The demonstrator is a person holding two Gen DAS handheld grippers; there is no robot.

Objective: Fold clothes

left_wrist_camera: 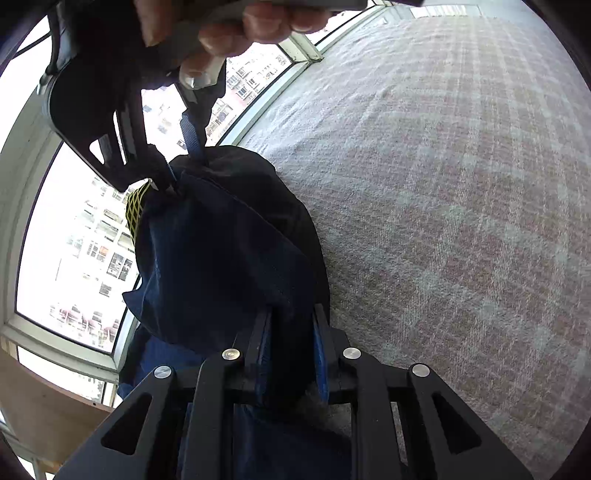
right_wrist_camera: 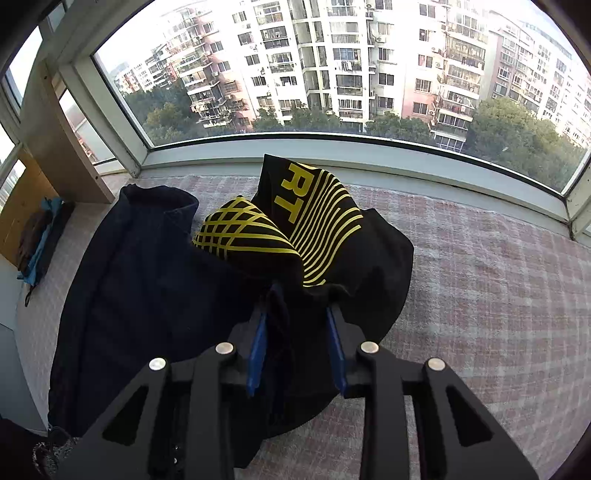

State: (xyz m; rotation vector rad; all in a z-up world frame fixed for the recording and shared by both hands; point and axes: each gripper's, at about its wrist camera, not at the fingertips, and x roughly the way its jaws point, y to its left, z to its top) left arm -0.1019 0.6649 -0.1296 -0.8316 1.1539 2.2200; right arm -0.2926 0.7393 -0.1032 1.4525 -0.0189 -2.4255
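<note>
Gripping dark cloth, the left hand-held gripper has its two blue-padded fingers clenched on a fold of the navy garment, which hangs bunched in the air over the plaid blanket. In the same view the right hand-held gripper is seen from outside, held by a hand, and it pinches the upper end of the same bundle, where a bit of yellow print shows.

From the right wrist camera, the right hand-held gripper is clenched on black cloth, with the fabric bunched between its blue pads. Before it lies the shirt, black with yellow lines and the letters "RT", crumpled near the far edge of the blanket, close under the window. A navy piece spreads to the left of it, toward the left edge, touching the black cloth. At the far left a blue cloth lies by a wooden board.
</note>
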